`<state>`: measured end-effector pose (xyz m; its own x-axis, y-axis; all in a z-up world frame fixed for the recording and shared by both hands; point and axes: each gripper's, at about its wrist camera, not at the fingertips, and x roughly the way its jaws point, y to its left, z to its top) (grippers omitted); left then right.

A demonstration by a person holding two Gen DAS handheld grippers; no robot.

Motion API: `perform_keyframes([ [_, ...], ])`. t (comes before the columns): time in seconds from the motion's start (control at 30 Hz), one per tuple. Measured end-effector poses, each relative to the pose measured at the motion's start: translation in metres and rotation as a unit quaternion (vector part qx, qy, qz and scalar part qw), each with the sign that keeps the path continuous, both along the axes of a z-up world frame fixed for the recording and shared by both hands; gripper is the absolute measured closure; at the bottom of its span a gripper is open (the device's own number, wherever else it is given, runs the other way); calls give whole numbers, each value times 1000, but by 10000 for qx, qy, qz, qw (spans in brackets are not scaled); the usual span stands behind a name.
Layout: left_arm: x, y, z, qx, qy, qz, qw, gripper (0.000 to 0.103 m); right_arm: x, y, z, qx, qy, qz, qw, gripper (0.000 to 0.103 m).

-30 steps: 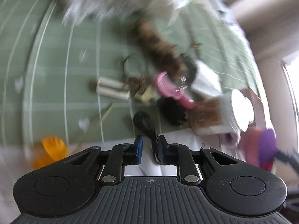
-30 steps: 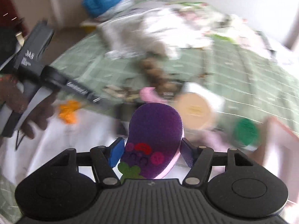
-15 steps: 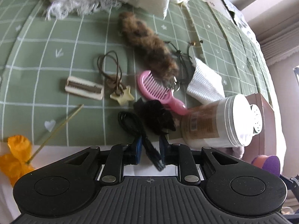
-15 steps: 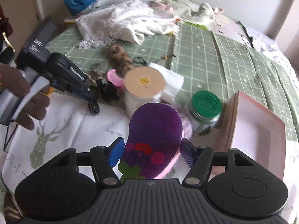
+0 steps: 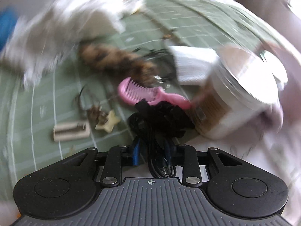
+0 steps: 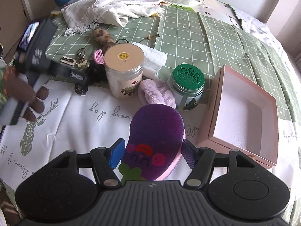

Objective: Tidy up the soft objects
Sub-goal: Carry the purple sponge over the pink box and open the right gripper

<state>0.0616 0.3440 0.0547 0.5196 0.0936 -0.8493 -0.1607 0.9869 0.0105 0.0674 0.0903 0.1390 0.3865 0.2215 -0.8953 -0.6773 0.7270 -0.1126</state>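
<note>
My right gripper [image 6: 153, 155] is shut on a purple aubergine-shaped felt pad [image 6: 156, 131] with a stitched face, held above the white printed cloth. In the right wrist view my left gripper [image 6: 85, 79] reaches in from the left, carried by a person's hand [image 6: 24, 98]. Its tips sit by the black scrunchie [image 5: 163, 116] and a black cable coil [image 6: 80, 90]. The left wrist view is blurred. There my left gripper [image 5: 152, 150] has its jaws opening, with the black cable [image 5: 160, 160] lying between the pads and a gap at the left pad. A lilac fluffy piece [image 6: 156, 94] lies between two jars.
An open pink box [image 6: 244, 116] stands at the right. A white jar with a beige lid [image 6: 124, 69] and a green-lidded jar [image 6: 188, 82] stand mid-table. A pink comb [image 5: 150, 94], brown furry tail [image 5: 116, 60], white napkin [image 6: 152, 56] and fringed white cloth [image 6: 112, 9] lie behind.
The left gripper's jaws have widened around the black cable, and its view has rolled and come closer to the scrunchie and white jar. The right gripper has shifted slightly, still holding the purple pad.
</note>
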Motion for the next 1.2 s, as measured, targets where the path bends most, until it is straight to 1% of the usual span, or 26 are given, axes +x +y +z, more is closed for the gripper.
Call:
perform_keyframes([
  [0.03, -1, -3, 0, 96, -36, -113, 9999, 74, 0, 1, 0, 21, 24, 10, 10000, 37],
  [0.07, -2, -3, 1, 64, -28, -175, 9998, 78, 0, 2, 0, 45, 41, 36, 10000, 37],
  [0.13, -5, 5, 4, -273, 31, -111, 9996, 81, 1, 6, 3, 145, 57, 143, 9998, 38],
  [0.2, -13, 11, 7, -587, 116, 7, 9982, 84, 3, 10, 7, 360, 127, 314, 9988, 37],
  [0.27, -26, 12, 13, -703, 217, 32, 9973, 87, 8, 13, 10, 674, 267, 556, 9958, 38],
  [0.33, -44, 9, 20, -726, 364, 39, 9967, 87, 13, 18, 11, 1080, 455, 1007, 9880, 38],
  [0.37, -50, 8, 27, -659, 468, 51, 9967, 87, 14, 21, 12, 1241, 476, 1269, 9830, 38],
  [0.4, -58, 7, 38, -568, 526, 68, 9970, 87, 15, 22, 15, 1370, 425, 1474, 9786, 38],
  [0.47, -69, 10, 64, -480, 479, 219, 9975, 87, 20, 24, 22, 1581, 382, 1664, 9726, 38],
  [0.5, -72, 12, 81, -514, 383, 365, 9973, 87, 24, 25, 29, 1713, 429, 1725, 9690, 38],
  [0.57, -70, 12, 120, -651, 52, 608, 9960, 87, 38, 19, 49, 2056, 430, 1552, 9653, 38],
  [0.63, -55, 3, 168, -892, -396, 647, 9931, 87, 57, 3, 74, 2392, 396, 1357, 9606, 38],
  [0.73, -20, -22, 225, -1404, -1005, 346, 9844, 87, 91, -26, 115, 2558, -58, 1134, 9601, 38],
  [0.8, 11, -48, 250, -1760, -1274, -7, 9761, 87, 116, -49, 139, 2470, -364, 927, 9639, 38],
  [0.83, 28, -63, 257, -1941, -1333, -244, 9716, 87, 129, -59, 149, 2397, -445, 807, 9665, 38],
  [0.9, 58, -92, 258, -2160, -1408, -600, 9643, 87, 151, -80, 164, 2191, -569, 515, 9727, 38],
  [0.93, 72, -107, 254, -2270, -1420, -748, 9606, 87, 159, -90, 168, 2094, -626, 390, 9750, 38],
  [0.97, 89, -124, 244, -2460, -1334, -948, 9553, 87, 164, -101, 170, 1990, -702, 276, 9771, 37],
  [1.0, 103, -137, 229, -2625, -1167, -1067, 9519, 86, 169, -110, 168, 1858, -790, 160, 9793, 37],
  [1.03, 117, -149, 211, -2802, -987, -1066, 9489, 86, 173, -119, 164, 1706, -870, 39, 9815, 36],
  [1.07, 128, -157, 193, -2963, -850, -979, 9462, 85, 177, -127, 157, 1589, -910, -89, 9830, 33],
  [1.1, 137, -162, 176, -3105, -701, -871, 9440, 84, 182, -135, 148, 1458, -904, -301, 9847, 29],
  [1.13, 143, -166, 159, -3241, -548, -779, 9412, 83, 187, -143, 138, 1367, -865, -529, 9854, 29],
  [1.17, 145, -169, 147, -3324, -451, -685, 9396, 83, 192, -151, 130, 1347, -813, -754, 9847, 29],
  [1.2, 145, -166, 138, -3350, -456, -616, 9391, 83, 195, -158, 123, 1393, -764, -961, 9826, 29],
])
